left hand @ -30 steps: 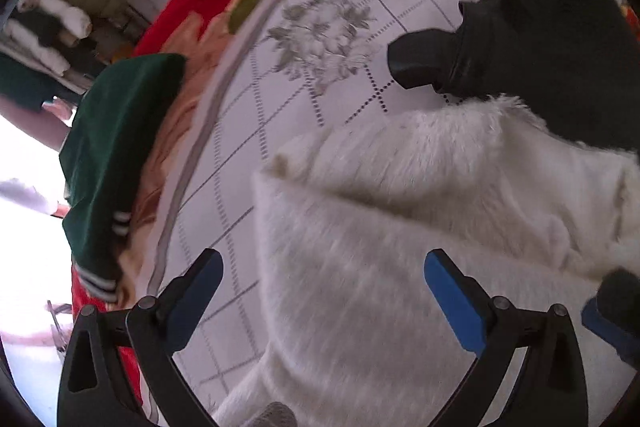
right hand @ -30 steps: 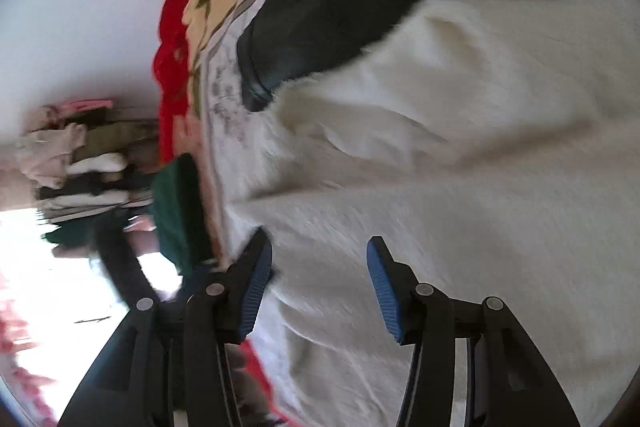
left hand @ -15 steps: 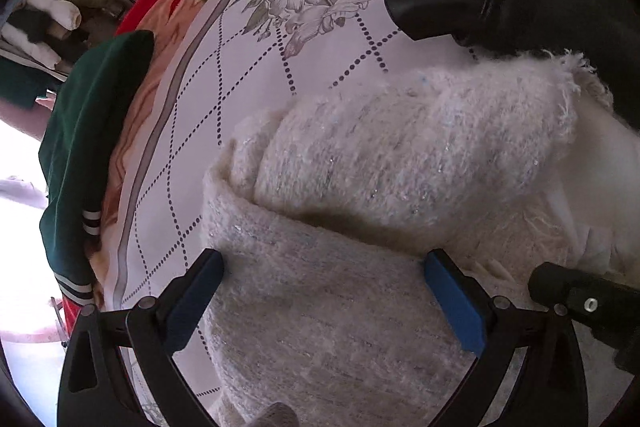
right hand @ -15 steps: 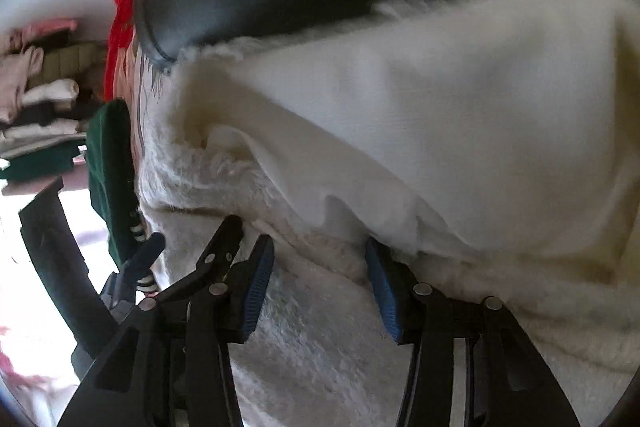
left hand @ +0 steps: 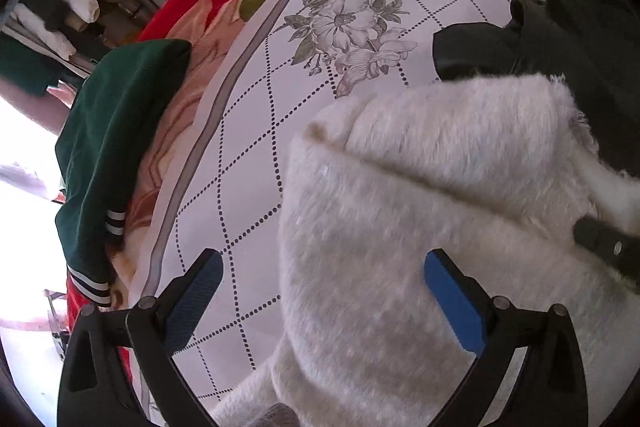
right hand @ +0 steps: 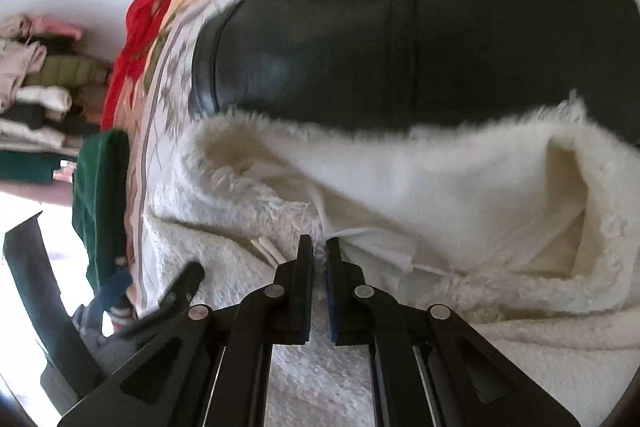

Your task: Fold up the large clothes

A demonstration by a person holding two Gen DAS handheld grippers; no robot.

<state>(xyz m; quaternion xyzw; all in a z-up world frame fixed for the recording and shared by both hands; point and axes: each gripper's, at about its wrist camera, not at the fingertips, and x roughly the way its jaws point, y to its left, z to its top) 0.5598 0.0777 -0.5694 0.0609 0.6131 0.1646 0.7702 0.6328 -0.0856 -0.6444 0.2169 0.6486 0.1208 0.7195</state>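
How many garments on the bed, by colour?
White fluffy garment: 1
Black garment: 1
Green garment: 1
Total: 3, not counting the clothes stacked off the bed.

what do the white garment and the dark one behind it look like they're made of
White garment: fluffy faux fur or plush knit by the look, with long loose fibres along its edge and a smoother pale lining inside.
Dark garment: probably leather or faux leather, black, smooth, with a soft sheen and stitched seams.
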